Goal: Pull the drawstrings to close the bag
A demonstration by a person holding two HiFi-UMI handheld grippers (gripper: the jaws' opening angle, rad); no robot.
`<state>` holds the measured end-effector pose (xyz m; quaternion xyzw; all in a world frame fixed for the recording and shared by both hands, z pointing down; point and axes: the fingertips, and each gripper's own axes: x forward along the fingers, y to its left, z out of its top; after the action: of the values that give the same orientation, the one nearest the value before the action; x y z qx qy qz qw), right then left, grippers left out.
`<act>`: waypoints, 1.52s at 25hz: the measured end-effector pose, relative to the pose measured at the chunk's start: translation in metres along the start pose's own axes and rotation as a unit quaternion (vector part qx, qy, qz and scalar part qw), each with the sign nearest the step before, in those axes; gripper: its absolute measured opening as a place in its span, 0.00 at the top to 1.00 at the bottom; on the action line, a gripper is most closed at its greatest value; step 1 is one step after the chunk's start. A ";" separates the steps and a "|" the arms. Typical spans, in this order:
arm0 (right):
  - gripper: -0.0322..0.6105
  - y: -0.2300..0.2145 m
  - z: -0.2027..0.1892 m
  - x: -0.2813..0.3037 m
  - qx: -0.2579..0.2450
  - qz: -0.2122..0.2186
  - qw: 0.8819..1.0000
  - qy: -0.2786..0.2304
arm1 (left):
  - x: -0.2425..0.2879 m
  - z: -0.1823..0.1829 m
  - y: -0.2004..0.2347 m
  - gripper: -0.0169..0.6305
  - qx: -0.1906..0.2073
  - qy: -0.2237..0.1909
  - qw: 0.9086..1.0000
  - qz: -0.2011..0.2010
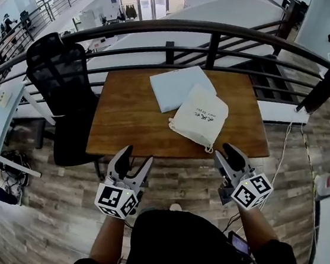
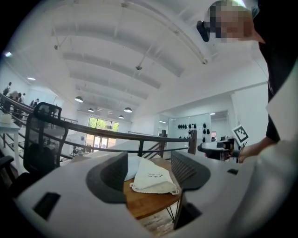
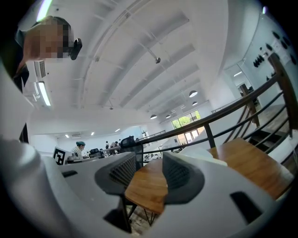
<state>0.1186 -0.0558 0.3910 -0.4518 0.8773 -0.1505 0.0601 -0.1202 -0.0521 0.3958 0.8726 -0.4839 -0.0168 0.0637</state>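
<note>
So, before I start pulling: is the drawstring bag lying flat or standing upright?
Lying flat. The bag spreads limp on the wooden table, partly over a pale sheet.

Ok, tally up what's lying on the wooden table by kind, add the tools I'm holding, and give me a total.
Cream drawstring bag: 1
Pale flat sheet, partly under the bag: 1
Handheld tools, left tool and right tool, both open and empty: 2
Total: 4

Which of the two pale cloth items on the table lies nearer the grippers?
The cream drawstring bag with dark print, overlapping the plain bluish-white one behind it.
</note>
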 end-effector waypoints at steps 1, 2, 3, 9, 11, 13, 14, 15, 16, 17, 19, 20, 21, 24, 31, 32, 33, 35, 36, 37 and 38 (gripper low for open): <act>0.68 -0.005 -0.001 0.001 0.003 -0.003 1.000 0.002 | 0.004 -0.002 0.001 0.52 -0.002 0.004 1.000 0.000; 0.68 -0.010 -0.002 0.001 0.006 -0.006 1.000 0.003 | 0.008 -0.004 0.001 0.52 -0.004 0.010 1.000 0.000; 0.68 -0.014 -0.003 0.002 0.007 -0.010 1.000 0.005 | 0.012 -0.007 0.002 0.53 -0.006 0.016 1.000 0.000; 0.69 -0.044 -0.030 0.009 0.000 -0.043 0.998 0.038 | 0.034 -0.025 0.011 0.55 -0.017 0.035 0.999 -0.005; 0.70 -0.056 -0.049 0.013 -0.008 -0.058 0.996 0.062 | 0.042 -0.032 0.015 0.55 -0.019 0.041 0.999 -0.009; 0.70 -0.069 -0.068 0.016 -0.010 -0.074 0.993 0.089 | 0.050 -0.041 0.017 0.55 -0.020 0.048 0.999 -0.016; 0.70 -0.075 -0.077 0.018 -0.010 -0.082 0.991 0.101 | 0.056 -0.044 0.019 0.55 -0.020 0.052 0.998 -0.021; 0.70 -0.081 -0.085 0.020 -0.008 -0.089 0.990 0.112 | 0.061 -0.047 0.021 0.55 -0.020 0.057 0.998 -0.025; 0.70 -0.087 -0.093 0.022 -0.004 -0.096 0.988 0.122 | 0.066 -0.051 0.023 0.55 -0.020 0.062 0.997 -0.029; 0.70 -0.092 -0.100 0.024 0.001 -0.103 0.986 0.131 | 0.071 -0.054 0.026 0.55 -0.021 0.067 0.997 -0.031; 0.70 -0.102 -0.114 0.028 0.008 -0.116 0.982 0.149 | 0.080 -0.061 0.032 0.55 -0.022 0.075 0.996 -0.035; 0.70 -0.105 -0.120 0.030 0.009 -0.121 0.980 0.158 | 0.085 -0.064 0.035 0.55 -0.023 0.081 0.996 -0.037; 0.70 -0.109 -0.125 0.031 0.010 -0.125 0.978 0.166 | 0.090 -0.068 0.037 0.55 -0.022 0.086 0.995 -0.040; 0.70 -0.113 -0.132 0.035 0.016 -0.134 0.975 0.178 | 0.108 -0.082 0.044 0.56 -0.011 0.109 0.993 -0.052; 0.70 -0.123 -0.135 0.042 0.021 -0.159 0.970 0.184 | 0.157 -0.116 0.064 0.59 0.035 0.165 0.981 -0.101; 0.70 -0.126 -0.137 0.042 0.023 -0.166 0.968 0.186 | 0.165 -0.122 0.065 0.59 0.048 0.174 0.977 -0.112; 0.70 -0.129 -0.139 0.042 0.026 -0.172 0.967 0.189 | 0.173 -0.128 0.067 0.60 0.064 0.185 0.973 -0.124; 0.71 -0.133 -0.141 0.043 0.031 -0.180 0.964 0.193 | 0.190 -0.138 0.068 0.60 0.092 0.205 0.963 -0.151; 0.71 -0.135 -0.143 0.045 0.034 -0.182 0.963 0.195 | 0.198 -0.142 0.069 0.60 0.101 0.214 0.958 -0.164; 0.71 -0.136 -0.144 0.046 0.036 -0.185 0.962 0.197 | 0.206 -0.147 0.071 0.60 0.107 0.223 0.953 -0.175; 0.71 -0.137 -0.146 0.048 0.039 -0.188 0.961 0.199 | 0.213 -0.152 0.072 0.60 0.112 0.233 0.948 -0.186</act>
<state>0.1619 -0.1393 0.5744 -0.5667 0.7645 -0.2797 -0.1275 -0.0537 -0.2556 0.5627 0.9283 -0.2834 0.2296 0.0717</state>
